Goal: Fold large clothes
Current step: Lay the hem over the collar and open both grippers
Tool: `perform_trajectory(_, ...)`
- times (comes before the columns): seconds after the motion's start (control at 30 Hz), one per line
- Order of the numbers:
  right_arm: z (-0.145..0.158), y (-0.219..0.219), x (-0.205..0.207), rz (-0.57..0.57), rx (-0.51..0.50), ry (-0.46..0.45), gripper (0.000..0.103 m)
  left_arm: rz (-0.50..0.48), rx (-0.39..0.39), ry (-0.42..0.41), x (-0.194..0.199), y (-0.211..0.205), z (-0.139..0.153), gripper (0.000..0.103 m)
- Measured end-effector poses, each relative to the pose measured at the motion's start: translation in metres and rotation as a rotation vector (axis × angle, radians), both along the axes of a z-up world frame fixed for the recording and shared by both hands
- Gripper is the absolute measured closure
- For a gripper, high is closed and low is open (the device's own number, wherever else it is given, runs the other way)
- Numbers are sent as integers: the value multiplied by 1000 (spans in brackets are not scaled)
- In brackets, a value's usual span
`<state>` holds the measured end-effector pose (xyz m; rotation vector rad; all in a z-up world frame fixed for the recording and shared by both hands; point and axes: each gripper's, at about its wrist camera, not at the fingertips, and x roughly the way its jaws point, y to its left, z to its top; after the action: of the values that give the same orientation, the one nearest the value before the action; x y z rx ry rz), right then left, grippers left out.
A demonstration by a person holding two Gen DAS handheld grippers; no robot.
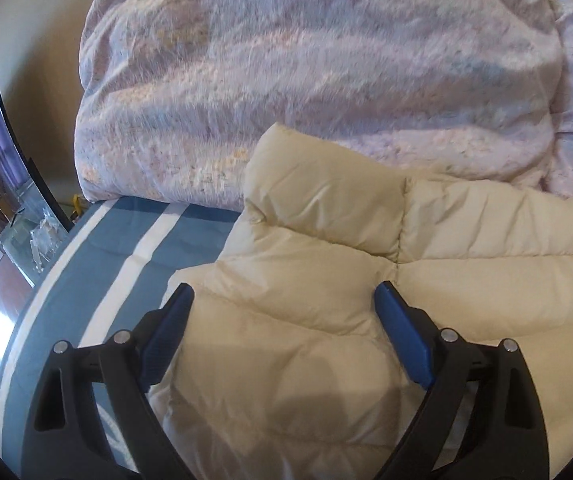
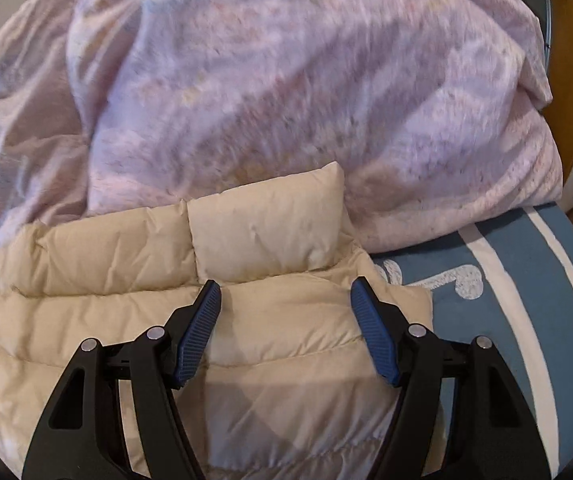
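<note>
Cream puffer jacket [image 1: 326, 280] lies spread on the blue striped bedsheet [image 1: 126, 240], its collar at twelve o'clock against the lilac duvet [image 1: 306, 60]. My left gripper [image 1: 284, 294] hangs over the jacket's nine o'clock shoulder, fingers spread wide, grasping nothing. My right gripper [image 2: 286, 290] hangs over the three o'clock shoulder, likewise released

Quilted jacket [image 1: 326, 280] smooth matt cloth; duvet [image 1: 306, 80] soft, fuzzy; jaws ribbed plastic.
</note>
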<state>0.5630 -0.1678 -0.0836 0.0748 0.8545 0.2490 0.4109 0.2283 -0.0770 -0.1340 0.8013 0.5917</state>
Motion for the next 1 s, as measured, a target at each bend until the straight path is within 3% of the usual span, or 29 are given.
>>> perform_trajectory(0.33,-23,13,12,-12,-71,29,32,25,-69,-12,9,22,-20,2)
perform_trajectory(0.7,-42,22,26,-1,-134,71,29,30,-144,26,20,39,-34,2)
perform_trajectory(1.0,-49,28,36,-6,-125,74,28,33,-172,26,22,45,-37,2)
